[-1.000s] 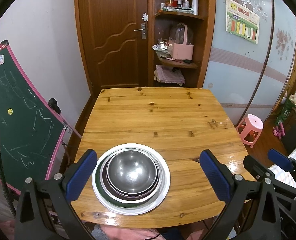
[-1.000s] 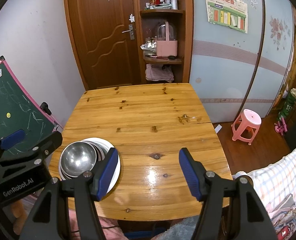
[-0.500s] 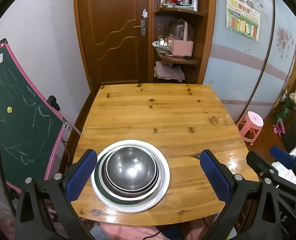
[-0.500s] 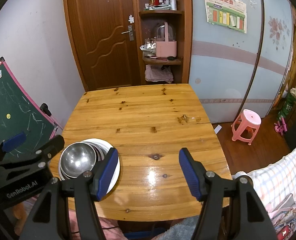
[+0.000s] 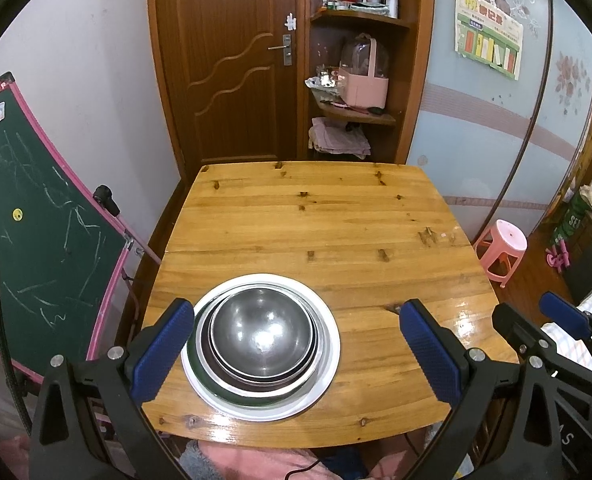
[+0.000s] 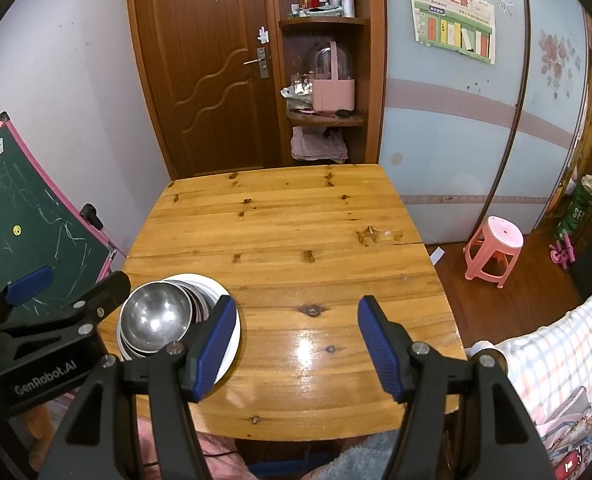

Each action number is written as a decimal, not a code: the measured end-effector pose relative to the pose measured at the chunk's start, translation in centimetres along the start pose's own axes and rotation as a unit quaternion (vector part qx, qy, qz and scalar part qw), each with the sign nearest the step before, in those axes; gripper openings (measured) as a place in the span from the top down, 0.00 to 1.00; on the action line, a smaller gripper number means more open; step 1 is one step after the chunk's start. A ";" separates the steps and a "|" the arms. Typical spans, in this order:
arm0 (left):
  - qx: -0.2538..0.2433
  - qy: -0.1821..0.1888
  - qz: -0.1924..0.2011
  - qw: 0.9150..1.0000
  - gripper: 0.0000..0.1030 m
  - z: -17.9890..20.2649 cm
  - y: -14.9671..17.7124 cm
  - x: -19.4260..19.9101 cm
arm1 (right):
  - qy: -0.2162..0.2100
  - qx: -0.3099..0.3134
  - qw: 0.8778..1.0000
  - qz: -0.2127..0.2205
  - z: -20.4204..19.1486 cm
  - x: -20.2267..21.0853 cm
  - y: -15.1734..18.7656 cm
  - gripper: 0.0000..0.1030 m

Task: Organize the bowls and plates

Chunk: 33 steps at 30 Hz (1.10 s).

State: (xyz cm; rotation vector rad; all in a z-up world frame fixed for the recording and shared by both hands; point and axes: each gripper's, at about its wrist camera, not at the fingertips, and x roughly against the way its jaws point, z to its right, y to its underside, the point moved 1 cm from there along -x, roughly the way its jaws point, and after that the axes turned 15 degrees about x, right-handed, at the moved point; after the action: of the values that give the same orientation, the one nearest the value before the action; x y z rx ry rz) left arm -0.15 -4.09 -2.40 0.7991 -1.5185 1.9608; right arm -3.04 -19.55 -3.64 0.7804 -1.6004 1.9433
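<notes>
The steel bowl [image 5: 260, 334] sits on top of a nested stack: under it at least one more metal dish, and at the bottom a wide white plate [image 5: 327, 364]. The bowl holds nothing. The stack rests near the counter's [image 5: 335, 232] front edge, toward its left corner.

That position looks like the main risk: a sideways nudge from either claw could slide the plate toward the edge, and the smooth steel may slip in blue pads if only the top rim is pinched. Lifting one piece could also drag its neighbour along.

The left claw [image 5: 296, 354] hangs released, its jaws wide on either side of the stack, touching nothing. The right claw [image 6: 296, 350] is likewise spread and grasps nothing, over bare wood just right of the plate. Behind the counter, a shelf nook holds a pink basket [image 5: 363, 84].
</notes>
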 end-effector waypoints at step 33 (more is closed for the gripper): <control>0.002 -0.001 -0.005 1.000 0.01 0.2 0.5 -0.2 | -0.005 -0.007 1.000 -0.010 -0.1 -0.6 0.4 0.38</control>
State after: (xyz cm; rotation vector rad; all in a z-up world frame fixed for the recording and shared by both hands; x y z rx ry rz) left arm -0.30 -4.36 -2.85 0.8098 -1.5104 1.9568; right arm -2.87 -19.55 -4.37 0.7989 -1.6054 1.9145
